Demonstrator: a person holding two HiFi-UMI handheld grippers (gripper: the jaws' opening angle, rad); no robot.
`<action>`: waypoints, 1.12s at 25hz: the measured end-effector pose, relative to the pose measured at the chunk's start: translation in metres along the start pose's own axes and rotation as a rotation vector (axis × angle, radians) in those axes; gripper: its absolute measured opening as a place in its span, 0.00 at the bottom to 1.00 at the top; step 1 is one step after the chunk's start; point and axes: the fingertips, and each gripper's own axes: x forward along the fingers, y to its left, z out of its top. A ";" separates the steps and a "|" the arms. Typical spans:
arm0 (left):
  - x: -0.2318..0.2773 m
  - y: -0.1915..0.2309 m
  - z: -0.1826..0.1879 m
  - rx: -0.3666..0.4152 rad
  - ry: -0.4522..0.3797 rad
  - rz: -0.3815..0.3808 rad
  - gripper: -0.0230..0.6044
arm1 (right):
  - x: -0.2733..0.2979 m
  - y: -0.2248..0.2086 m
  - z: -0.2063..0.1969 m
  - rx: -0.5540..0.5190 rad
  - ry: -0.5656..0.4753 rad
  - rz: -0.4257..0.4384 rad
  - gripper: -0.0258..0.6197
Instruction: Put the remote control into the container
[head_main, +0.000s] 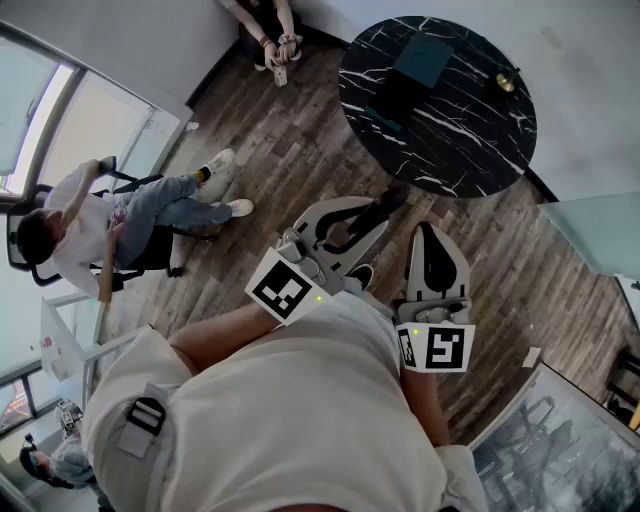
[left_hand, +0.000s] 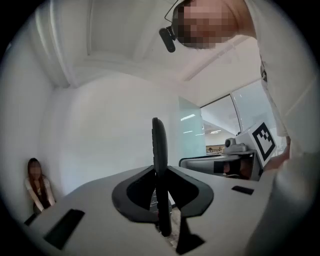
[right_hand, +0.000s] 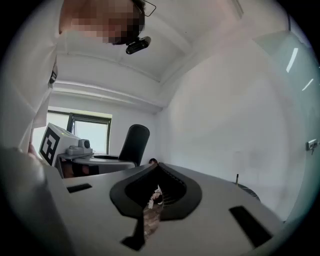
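Note:
A black remote control (left_hand: 159, 160) stands upright, edge-on, between the jaws of my left gripper (left_hand: 161, 172), which is shut on it. In the head view the left gripper (head_main: 372, 222) is held at waist height and the remote's dark end (head_main: 392, 198) sticks out past the jaws toward the table. Beside it, my right gripper (head_main: 428, 240) is shut and holds nothing; in the right gripper view (right_hand: 156, 170) only a thin slit of floor shows between the jaws. A dark box-like container (head_main: 420, 62) sits on the round black marble table (head_main: 470, 140), well ahead of both grippers.
A small brass object (head_main: 507, 82) stands on the table's far right. One person sits on a chair (head_main: 110, 225) at the left, another sits on the floor by the far wall (head_main: 272, 40). Glass partitions (head_main: 590, 230) stand at the right. Wooden floor lies between me and the table.

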 end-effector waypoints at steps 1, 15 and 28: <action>-0.001 -0.001 -0.001 0.006 0.011 -0.004 0.15 | -0.001 0.002 0.001 0.000 0.000 0.004 0.05; 0.027 -0.031 -0.016 -0.044 0.037 -0.001 0.15 | -0.028 -0.031 -0.002 0.062 -0.021 0.013 0.06; 0.062 0.010 -0.025 -0.018 0.067 0.033 0.15 | 0.012 -0.063 -0.018 0.091 0.018 0.031 0.06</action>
